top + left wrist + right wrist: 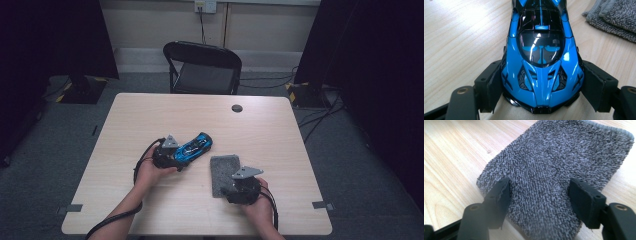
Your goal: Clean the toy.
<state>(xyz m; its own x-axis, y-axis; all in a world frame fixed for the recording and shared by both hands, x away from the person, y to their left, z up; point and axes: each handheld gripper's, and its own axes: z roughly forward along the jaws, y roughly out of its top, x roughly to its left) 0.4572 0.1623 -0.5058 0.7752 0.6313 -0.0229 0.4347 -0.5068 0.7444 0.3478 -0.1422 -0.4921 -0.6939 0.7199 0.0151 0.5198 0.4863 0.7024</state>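
Note:
A blue and black toy car (197, 145) lies on the wooden table (150, 115), left of centre. My left gripper (175, 157) holds one end of it. In the left gripper view the pads (495, 82) press on both sides of the car (541, 50), so this gripper (541, 85) is shut on it. A grey terry cloth (222, 170) lies flat to the car's right. My right gripper (231, 189) is at the cloth's near edge. In the right gripper view its jaws stand apart over the cloth (559, 157) without pinching it, so this gripper (540, 192) is open.
A black folding chair (202, 65) stands behind the table's far edge. A small round black cap (237, 108) is set in the tabletop near the back. A corner of the cloth (616, 17) lies at the upper right of the left gripper view.

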